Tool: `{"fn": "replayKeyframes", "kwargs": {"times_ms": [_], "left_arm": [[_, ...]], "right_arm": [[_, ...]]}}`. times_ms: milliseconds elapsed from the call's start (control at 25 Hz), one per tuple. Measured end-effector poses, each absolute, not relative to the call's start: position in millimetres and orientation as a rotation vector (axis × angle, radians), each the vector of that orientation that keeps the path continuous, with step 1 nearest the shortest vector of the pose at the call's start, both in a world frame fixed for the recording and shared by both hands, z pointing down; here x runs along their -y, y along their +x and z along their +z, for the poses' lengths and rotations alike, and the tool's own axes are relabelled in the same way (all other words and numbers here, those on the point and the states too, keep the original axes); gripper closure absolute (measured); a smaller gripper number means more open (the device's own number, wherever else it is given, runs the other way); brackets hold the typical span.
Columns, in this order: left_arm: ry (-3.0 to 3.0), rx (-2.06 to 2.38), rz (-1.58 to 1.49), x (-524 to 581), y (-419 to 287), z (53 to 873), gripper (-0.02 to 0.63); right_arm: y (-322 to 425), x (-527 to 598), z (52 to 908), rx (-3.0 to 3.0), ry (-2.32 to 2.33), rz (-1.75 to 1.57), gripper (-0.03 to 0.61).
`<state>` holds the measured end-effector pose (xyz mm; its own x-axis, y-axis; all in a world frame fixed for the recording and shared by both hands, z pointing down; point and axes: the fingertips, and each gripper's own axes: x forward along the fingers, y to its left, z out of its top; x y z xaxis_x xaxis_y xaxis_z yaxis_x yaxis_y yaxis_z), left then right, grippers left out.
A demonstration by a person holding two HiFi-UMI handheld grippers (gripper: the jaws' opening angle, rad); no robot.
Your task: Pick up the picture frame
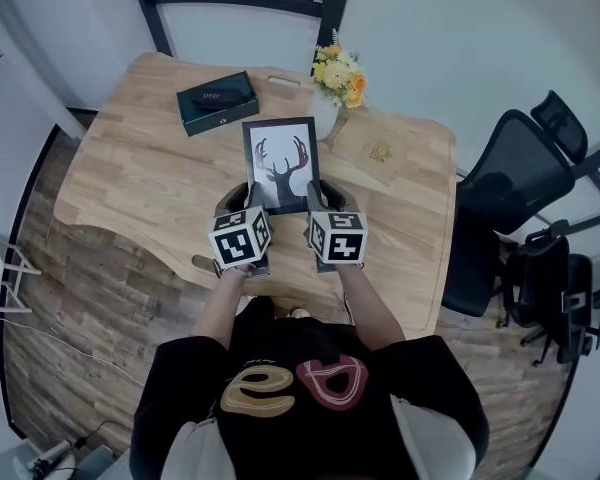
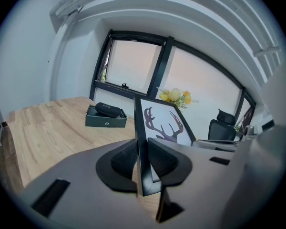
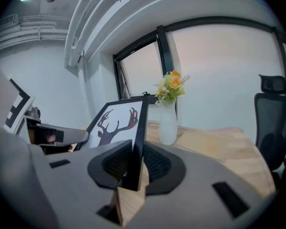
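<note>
A: Biggest first?
B: Table (image 1: 120, 183). Light wood with a clear grain, rounded corners, and a slot cut near the front edge. To its right is an office chair (image 1: 505, 183), black, with a high back and headrest.

A: Task thing?
B: Picture frame (image 1: 280, 164). It's black and rectangular with thin moulding, holding a white print of dark antlers. It sits over the middle of the table, held at its two near corners. In both gripper views those corners look clear of the wood.

A: Jaws?
B: The left gripper (image 1: 248, 203) pinches the frame's left edge, with ribbed black pads (image 2: 126, 159) pressed on both faces. The right gripper (image 1: 315, 203) does the same on the right edge, its pads (image 3: 155, 163) tight on the moulding. Both bodies are grey, each topped with a marker cube.

A: Containers?
B: Box (image 1: 195, 118), dark green, flat and rectangular, on the far left of the table. A black oval case (image 1: 217, 95) lies on it; I can't read its print. Vase (image 1: 325, 118), white and smooth with a narrow neck, stands just past the frame's far right corner. It holds yellow and orange flowers (image 1: 338, 71).

A: Anything else?
B: Flat tan piece (image 1: 372, 150) to the right of the vase, square with a small gold emblem. Can't tell what it is.
</note>
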<state>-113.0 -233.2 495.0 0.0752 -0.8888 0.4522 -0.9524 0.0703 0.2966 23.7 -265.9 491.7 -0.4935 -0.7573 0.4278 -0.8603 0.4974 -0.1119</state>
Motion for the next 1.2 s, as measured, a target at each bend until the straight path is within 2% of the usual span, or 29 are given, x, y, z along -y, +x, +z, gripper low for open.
{"fn": "replayKeyframes", "kwargs": {"times_ms": [1200], "left_arm": [[1.931,1.848,-0.082,133,-48,422,0.531]], "right_arm": [[90,170,414,2.618,1.377,0.256,0.495]]}}
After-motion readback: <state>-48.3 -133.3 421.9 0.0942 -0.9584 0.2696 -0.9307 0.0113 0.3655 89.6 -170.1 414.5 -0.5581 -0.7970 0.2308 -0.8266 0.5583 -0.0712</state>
